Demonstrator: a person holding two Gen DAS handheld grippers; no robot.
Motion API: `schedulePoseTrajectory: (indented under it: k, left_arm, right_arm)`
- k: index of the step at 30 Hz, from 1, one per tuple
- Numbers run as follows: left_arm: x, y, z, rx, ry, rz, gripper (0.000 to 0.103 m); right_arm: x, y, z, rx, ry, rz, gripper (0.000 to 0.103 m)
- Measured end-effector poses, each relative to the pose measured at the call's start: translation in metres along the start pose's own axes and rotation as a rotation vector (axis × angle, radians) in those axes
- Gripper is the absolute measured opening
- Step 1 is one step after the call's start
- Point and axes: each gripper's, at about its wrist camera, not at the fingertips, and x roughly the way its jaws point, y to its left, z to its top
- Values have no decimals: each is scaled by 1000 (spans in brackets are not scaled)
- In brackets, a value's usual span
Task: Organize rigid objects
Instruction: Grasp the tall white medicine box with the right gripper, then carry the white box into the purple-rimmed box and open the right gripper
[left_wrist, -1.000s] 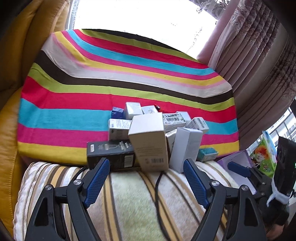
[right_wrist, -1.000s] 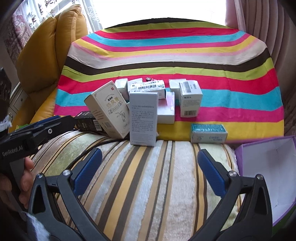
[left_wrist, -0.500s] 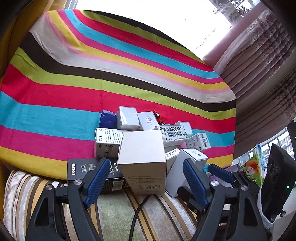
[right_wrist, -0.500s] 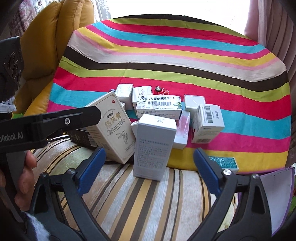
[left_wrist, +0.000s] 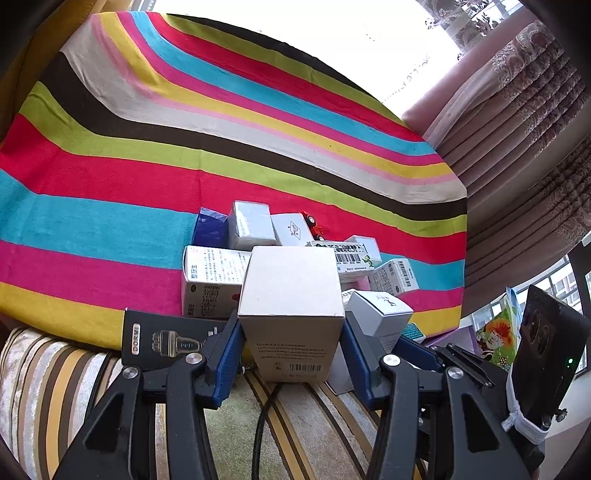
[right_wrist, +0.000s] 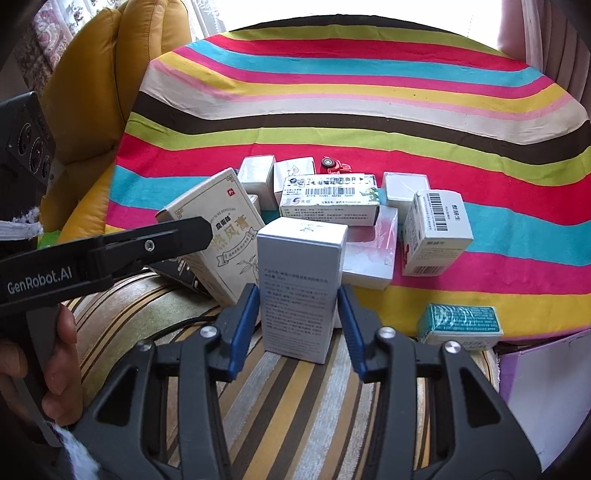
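Closing left gripper (left_wrist: 291, 350): pads on cream box (left_wrist: 291, 306)
Right gripper (right_wrist: 297, 325): closing on white box (right_wrist: 299, 284)
Writing: "DORMI" on black box (left_wrist: 162, 338); handle "GenRobot.AI"

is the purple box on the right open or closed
Open. In the right wrist view the purple box shows its white inside, with no lid over it. Whether anything lies deeper inside cannot be told.

a striped cloth (right_wrist: 369, 122) beside a yellow cushion (right_wrist: 96, 85), curtains (left_wrist: 528, 122) behind.
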Motion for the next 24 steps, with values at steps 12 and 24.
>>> schedulePoseTrajectory:
  k: [12,24]
  left_arm:
    - [-23,-13,-10,0,-32,-56,52]
    - [-25,-68,-15,55,-21,-150,52]
  right_arm:
    - [-35,-6,-10,28,-99,-16,48]
    - [-94,-49,-46,189,-190,-77,48]
